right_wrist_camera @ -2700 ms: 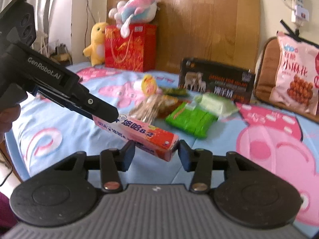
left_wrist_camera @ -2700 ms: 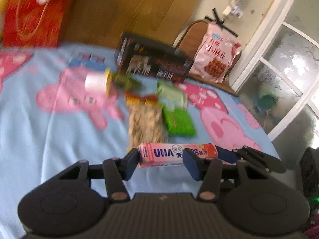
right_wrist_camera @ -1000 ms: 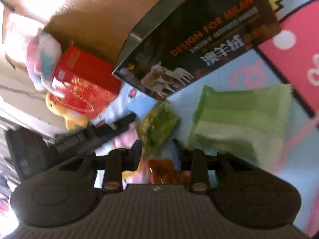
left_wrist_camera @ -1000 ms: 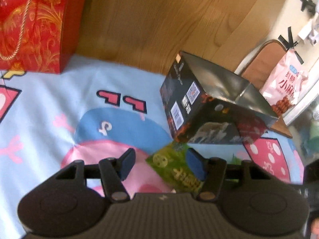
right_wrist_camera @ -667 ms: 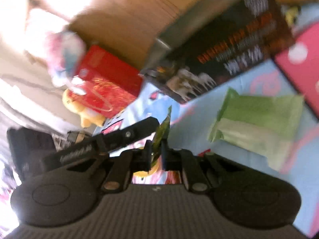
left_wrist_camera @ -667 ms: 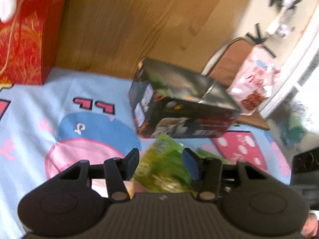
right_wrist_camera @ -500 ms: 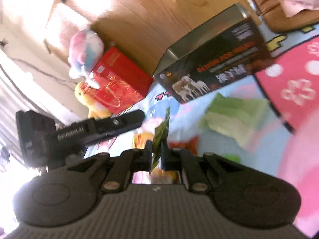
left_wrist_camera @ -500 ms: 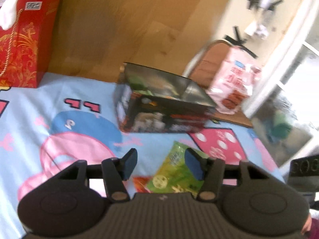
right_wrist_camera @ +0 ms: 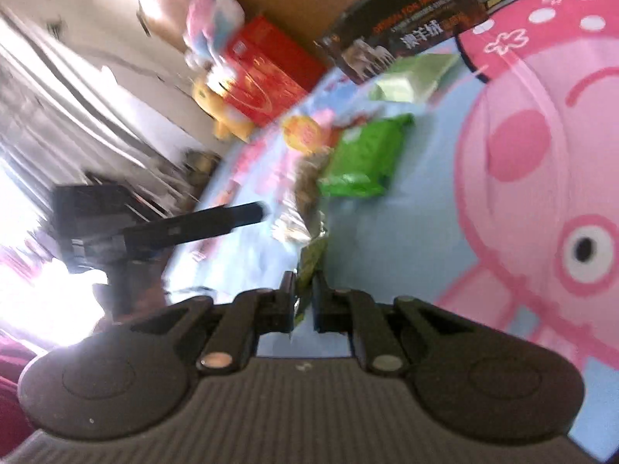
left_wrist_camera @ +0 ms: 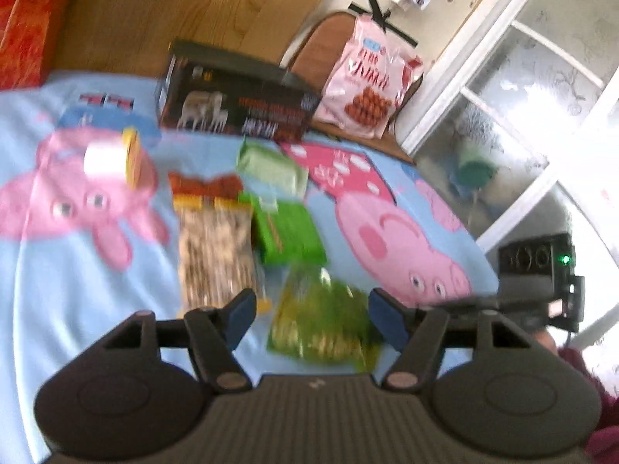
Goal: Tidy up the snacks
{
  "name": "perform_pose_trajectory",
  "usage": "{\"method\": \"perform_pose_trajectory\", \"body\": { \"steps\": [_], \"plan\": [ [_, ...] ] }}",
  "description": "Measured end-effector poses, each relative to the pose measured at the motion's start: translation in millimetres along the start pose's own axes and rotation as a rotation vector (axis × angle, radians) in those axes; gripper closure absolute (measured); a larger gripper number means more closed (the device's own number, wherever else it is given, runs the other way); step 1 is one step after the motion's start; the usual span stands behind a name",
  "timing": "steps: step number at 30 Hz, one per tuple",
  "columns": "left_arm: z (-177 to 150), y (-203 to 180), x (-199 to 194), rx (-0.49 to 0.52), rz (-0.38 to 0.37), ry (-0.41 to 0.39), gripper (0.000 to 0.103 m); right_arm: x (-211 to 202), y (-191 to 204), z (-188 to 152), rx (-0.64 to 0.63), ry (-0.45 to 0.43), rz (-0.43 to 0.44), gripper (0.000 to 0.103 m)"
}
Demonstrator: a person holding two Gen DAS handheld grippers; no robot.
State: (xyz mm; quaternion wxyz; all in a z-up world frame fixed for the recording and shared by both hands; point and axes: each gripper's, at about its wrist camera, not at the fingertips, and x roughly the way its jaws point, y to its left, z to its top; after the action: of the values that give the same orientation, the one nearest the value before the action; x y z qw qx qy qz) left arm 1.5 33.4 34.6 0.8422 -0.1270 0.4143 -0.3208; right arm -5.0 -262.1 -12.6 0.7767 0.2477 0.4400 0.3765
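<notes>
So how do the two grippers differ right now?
The right gripper is shut on the green snack bag, pinching its edge; the left gripper grips nothing, its jaws wide and opening. The bag shows between the left jaws, untouched by the pads. Both are black two-finger grippers above the blue cartoon sheet.

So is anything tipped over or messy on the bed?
Yes. The round yellow-lidded tub lies on its side on the cartoon pig sheet. The snack packets beside it lie loosely, pointing different ways, and the brown speckled packet overlaps a green one.
</notes>
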Motion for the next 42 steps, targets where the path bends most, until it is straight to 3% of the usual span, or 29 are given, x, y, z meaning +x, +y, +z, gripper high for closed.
{"method": "perform_pose_trajectory", "body": {
  "steps": [3,4,6,7,15,17,18,20,32,33,34,37,42],
  "plan": [
    [-11,-2,4,-0.008,0.027,0.018,0.037,-4,13,-3,-0.104,-0.064,-0.161,0.073],
    [-12,-2,6,-0.015,0.035,0.022,0.037,-5,18,-5,-0.134,-0.087,-0.182,0.058],
    [-12,-2,9,-0.031,0.042,0.025,0.037,-8,31,-11,-0.214,-0.137,-0.225,0.040],
    [-11,-3,11,-0.039,0.051,0.024,0.037,-8,37,-15,-0.257,-0.152,-0.248,0.036],
    [-5,-11,43,-0.047,0.067,0.052,0.037,16,51,-50,-0.451,-0.165,-0.361,0.034],
    [-7,-19,48,-0.035,0.045,0.076,0.046,23,56,-57,-0.528,-0.178,-0.416,0.037],
    [-9,-23,51,-0.028,0.034,0.087,0.047,24,57,-62,-0.568,-0.185,-0.448,0.043],
    [-14,-34,51,0.019,0.071,0.080,0.047,28,59,-68,-0.624,-0.210,-0.490,0.045],
    [1,-47,37,0.006,0.029,0.043,0.049,13,64,-68,-0.613,-0.328,-0.461,0.055],
    [6,-48,34,0.010,0.016,0.034,0.049,12,67,-66,-0.623,-0.346,-0.463,0.063],
    [12,-49,33,0.010,-0.004,0.033,0.049,11,69,-61,-0.631,-0.351,-0.461,0.084],
    [25,-49,33,0.018,0.011,0.012,0.049,13,69,-46,-0.625,-0.361,-0.501,0.085],
    [23,-35,46,-0.015,0.007,0.073,0.048,9,51,-35,-0.536,-0.332,-0.465,0.085]
  ]
}}
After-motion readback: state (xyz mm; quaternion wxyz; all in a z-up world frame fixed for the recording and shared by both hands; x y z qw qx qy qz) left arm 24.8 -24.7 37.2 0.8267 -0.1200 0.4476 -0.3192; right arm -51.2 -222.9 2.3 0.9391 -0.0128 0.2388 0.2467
